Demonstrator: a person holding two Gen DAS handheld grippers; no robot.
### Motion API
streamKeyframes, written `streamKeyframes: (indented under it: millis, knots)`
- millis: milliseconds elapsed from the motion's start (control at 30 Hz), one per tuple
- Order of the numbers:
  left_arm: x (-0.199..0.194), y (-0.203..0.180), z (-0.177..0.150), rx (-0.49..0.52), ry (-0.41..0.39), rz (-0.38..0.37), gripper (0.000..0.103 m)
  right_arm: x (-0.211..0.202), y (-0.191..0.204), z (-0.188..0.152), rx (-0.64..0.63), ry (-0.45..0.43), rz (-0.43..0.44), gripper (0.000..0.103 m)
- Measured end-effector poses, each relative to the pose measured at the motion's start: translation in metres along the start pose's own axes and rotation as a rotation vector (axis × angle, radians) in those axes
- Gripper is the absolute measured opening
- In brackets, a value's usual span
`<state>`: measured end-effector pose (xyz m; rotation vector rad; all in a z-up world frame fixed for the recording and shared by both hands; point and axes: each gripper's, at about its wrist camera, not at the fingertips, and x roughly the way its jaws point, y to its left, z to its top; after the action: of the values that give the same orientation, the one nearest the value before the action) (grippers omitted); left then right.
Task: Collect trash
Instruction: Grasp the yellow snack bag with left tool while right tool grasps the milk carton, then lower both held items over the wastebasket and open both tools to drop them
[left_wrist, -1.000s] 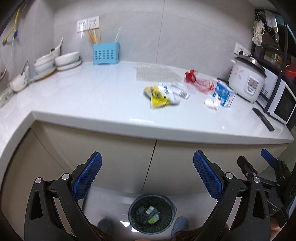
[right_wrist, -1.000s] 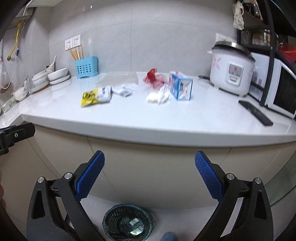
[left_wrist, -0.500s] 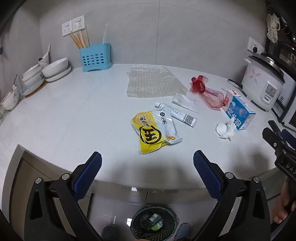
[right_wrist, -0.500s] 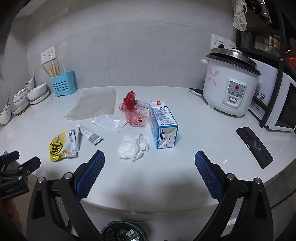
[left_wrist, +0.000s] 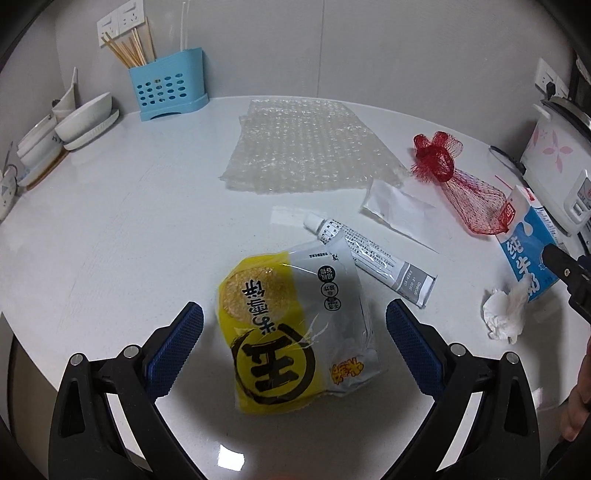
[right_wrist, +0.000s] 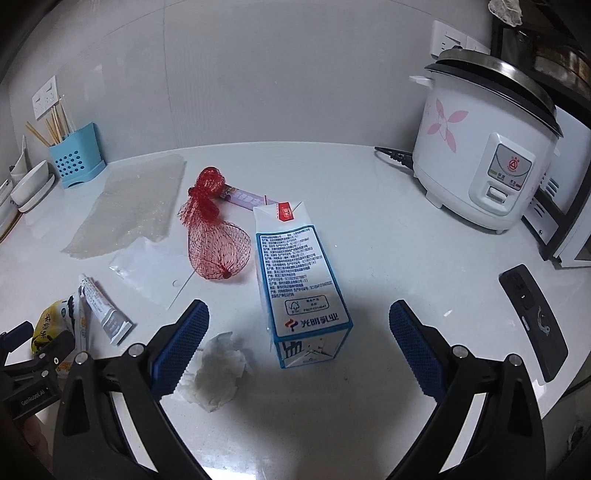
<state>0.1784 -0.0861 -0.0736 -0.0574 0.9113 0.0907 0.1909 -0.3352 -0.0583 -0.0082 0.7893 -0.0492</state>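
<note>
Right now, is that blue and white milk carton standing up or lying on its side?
Lying on its side. The milk carton rests flat on the counter, its printed panel facing up and its base end toward the camera.

- Left gripper (left_wrist: 294, 345): 2 black angular arms with triangular cut-outs, silver screws at the joints, blue textured pads (left_wrist: 173, 349).
- Right gripper (right_wrist: 299, 347): same black frame, blue ribbed pads (right_wrist: 415, 349), silver screw heads.

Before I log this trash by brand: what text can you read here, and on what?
"王": yellow snack bag, upside down.
"光明乳业", FSC mark: milk carton.
"纯牛": same carton in the left view.
"GenRobot.AI": left gripper body.
Too small to read: carton's fine print, tube, rice cooker panel.
</note>
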Motion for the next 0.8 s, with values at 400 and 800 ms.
streamKeyframes:
  millis: [400,800]
  knots:
    - [0.016,-0.008,0.005,0.027,0.076,0.057,0.082,0.03,0.004,0.008,0.011,0.103,-0.033,0.063]
    - [0.006,-0.003,0.003,0.029,0.078,0.035,0.059,0.025,-0.008,0.005,0.085,0.094,-0.058,0.04]
